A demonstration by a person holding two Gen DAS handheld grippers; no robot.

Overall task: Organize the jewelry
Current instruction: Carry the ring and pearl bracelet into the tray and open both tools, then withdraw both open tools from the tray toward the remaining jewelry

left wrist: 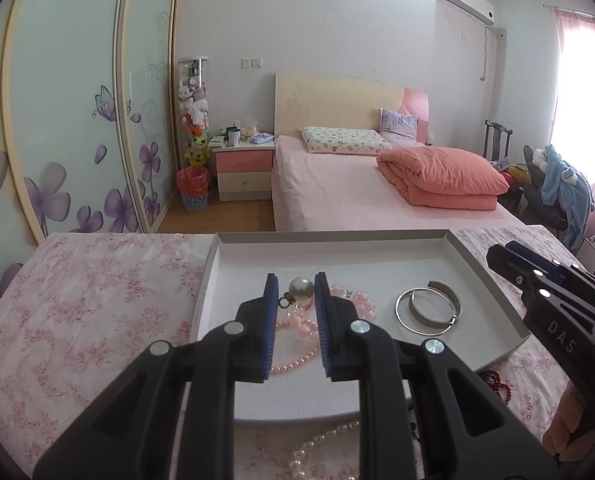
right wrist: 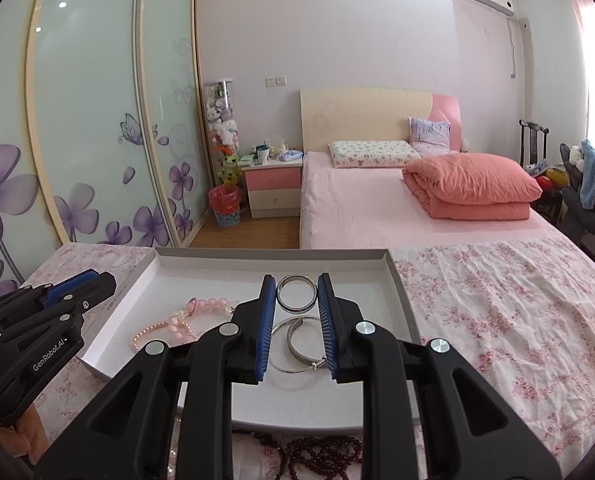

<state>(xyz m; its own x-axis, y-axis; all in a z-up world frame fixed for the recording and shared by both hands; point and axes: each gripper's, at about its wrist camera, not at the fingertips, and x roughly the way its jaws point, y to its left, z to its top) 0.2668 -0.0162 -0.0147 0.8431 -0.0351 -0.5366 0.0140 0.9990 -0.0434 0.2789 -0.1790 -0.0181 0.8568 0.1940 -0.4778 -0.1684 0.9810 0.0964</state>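
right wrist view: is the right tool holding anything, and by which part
Yes: the right tool grips a dark metal bangle by opposite sides of its outer rim.

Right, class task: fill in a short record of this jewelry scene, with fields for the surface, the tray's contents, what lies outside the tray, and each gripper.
surface: floral cloth
tray: white tray, open, holding a pink bead bracelet and silver bangles
outside tray: white pearl necklace and dark red beads, on the cloth by the near edge
left gripper: closed on a pearl pendant, over the tray
right gripper: closed on a dark metal ring, over the tray
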